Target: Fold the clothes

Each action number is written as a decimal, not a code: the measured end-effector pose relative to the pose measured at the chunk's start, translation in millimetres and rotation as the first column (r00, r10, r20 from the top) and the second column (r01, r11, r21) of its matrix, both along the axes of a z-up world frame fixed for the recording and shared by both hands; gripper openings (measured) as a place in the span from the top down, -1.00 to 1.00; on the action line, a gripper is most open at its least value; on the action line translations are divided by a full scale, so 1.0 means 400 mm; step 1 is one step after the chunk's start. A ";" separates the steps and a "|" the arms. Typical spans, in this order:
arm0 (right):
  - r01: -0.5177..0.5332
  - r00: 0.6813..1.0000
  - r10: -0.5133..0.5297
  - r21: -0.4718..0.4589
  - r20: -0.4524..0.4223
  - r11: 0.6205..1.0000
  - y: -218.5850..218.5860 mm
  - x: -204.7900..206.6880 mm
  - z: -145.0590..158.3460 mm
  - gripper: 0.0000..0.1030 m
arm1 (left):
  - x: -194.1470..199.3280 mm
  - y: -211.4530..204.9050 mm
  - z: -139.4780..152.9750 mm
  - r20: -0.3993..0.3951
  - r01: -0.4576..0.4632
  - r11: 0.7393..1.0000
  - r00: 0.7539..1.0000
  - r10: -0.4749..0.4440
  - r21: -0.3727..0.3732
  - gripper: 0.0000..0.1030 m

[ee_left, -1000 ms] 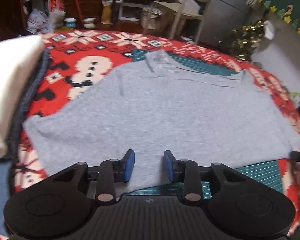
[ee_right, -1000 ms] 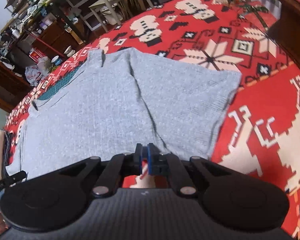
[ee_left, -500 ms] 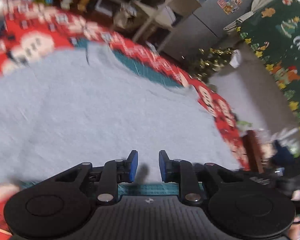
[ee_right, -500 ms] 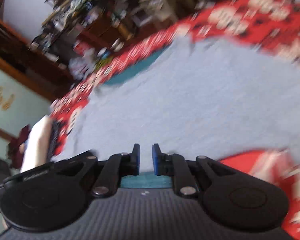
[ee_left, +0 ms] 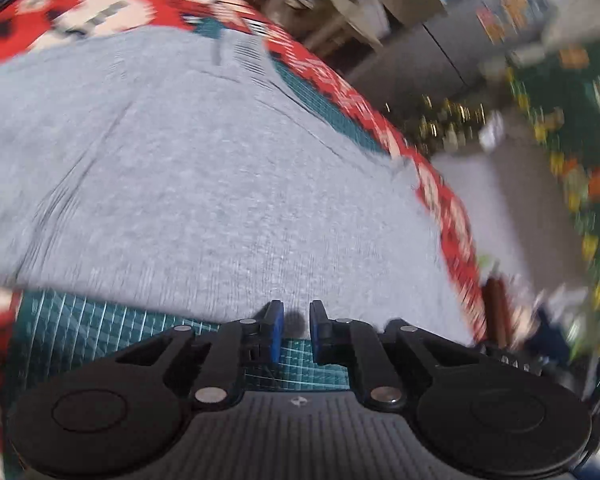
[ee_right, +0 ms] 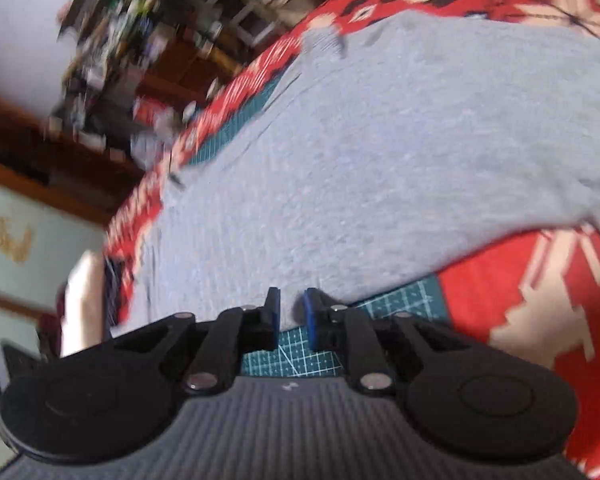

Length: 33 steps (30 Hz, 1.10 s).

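A grey knit shirt (ee_left: 220, 200) lies spread flat, its collar (ee_left: 244, 52) at the far side and its near hem along a green cutting mat (ee_left: 100, 324). My left gripper (ee_left: 296, 316) sits low at that hem, jaws closing to a narrow gap. The hem's edge lies between the tips and the pads are clear of it. In the right wrist view the same shirt (ee_right: 380, 160) fills the middle. My right gripper (ee_right: 290, 308) stands at the near hem over the mat (ee_right: 400, 300), slightly parted with cloth at its tips, not pinched.
A red patterned cloth (ee_left: 100, 4) covers the table under the mat, also seen as red cloth (ee_right: 520, 300) at the right. A stack of folded clothes (ee_right: 80, 300) lies at the far left. Shelves, chairs and clutter stand beyond the table.
Both views have rolled and blurred with motion. The left jaws have narrowed a lot at the hem. The right jaws, shut a second ago, have parted slightly, and the right gripper has shifted along the hem.
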State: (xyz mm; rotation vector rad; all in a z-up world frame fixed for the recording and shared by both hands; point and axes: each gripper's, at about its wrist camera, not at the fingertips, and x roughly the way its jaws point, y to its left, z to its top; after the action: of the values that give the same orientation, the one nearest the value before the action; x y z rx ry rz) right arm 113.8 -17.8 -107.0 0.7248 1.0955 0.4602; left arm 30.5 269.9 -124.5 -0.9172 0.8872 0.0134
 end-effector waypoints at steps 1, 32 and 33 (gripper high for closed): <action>0.041 0.999 -0.040 0.061 -0.017 0.997 -0.007 -0.008 -0.006 0.70 | -0.010 0.005 -0.008 0.009 -0.046 0.997 0.999 0.047 -0.070 0.77; 0.141 0.987 -0.130 0.127 -0.094 0.982 0.102 -0.029 -0.110 0.91 | 0.009 -0.056 -0.063 0.003 -0.103 0.982 0.994 0.105 -0.156 0.95; 0.149 0.986 -0.138 0.123 -0.094 0.981 0.098 -0.029 -0.108 0.91 | 0.008 -0.054 -0.064 0.002 -0.105 0.981 0.994 0.107 -0.161 0.95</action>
State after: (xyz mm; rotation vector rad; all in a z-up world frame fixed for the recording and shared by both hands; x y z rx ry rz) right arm 102.3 21.5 -150.4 0.9385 1.0911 0.3825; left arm 33.8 248.2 -150.3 -1.1135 0.8371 0.0291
